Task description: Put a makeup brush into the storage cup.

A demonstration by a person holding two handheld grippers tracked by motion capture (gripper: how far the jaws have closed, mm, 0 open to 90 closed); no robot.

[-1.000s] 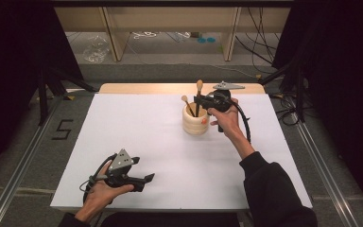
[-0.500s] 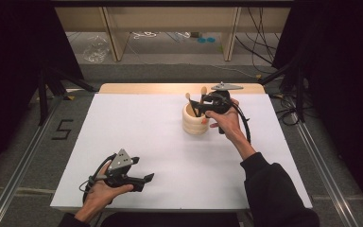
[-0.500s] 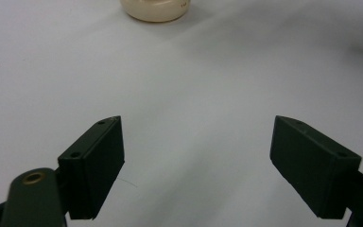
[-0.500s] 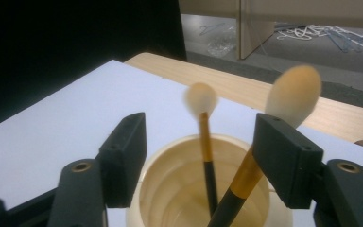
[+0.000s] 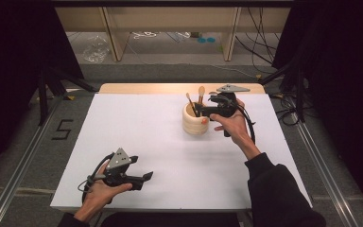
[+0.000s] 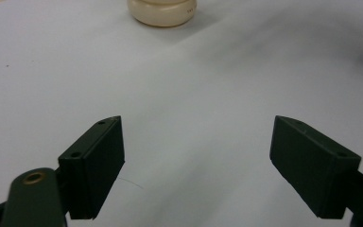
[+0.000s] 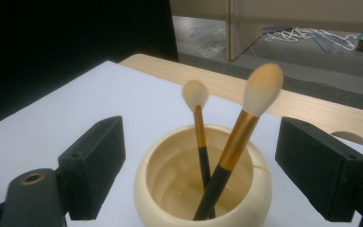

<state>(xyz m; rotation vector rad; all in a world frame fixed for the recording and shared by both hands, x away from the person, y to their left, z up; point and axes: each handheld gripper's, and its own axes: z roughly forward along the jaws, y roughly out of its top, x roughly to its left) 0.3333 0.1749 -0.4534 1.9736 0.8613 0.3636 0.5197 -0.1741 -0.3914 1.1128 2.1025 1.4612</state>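
- Since a second ago the right gripper [image 5: 207, 111] has let go of the larger brush [image 5: 201, 96]: then its jaws were pinched on the handle above the cup, and they have just been opening; now they stand spread wide with nothing pressed between them, and the hand has drawn back a little from the cup.
- The larger brush leans inside the cream cup [image 5: 195, 119], bristles up, its black-and-gold handle crossing the smaller brush [image 5: 190, 102] near the bottom, as the right gripper view shows.
- The cup stands on the white table [image 5: 146, 127], towards the far side, just left of the right gripper.
- In the right gripper view the cup sits between the two black jaws, touching neither.
- The left gripper [image 5: 142, 179] rests near the table's front edge, well apart from the cup, jaws spread and empty over bare white surface.
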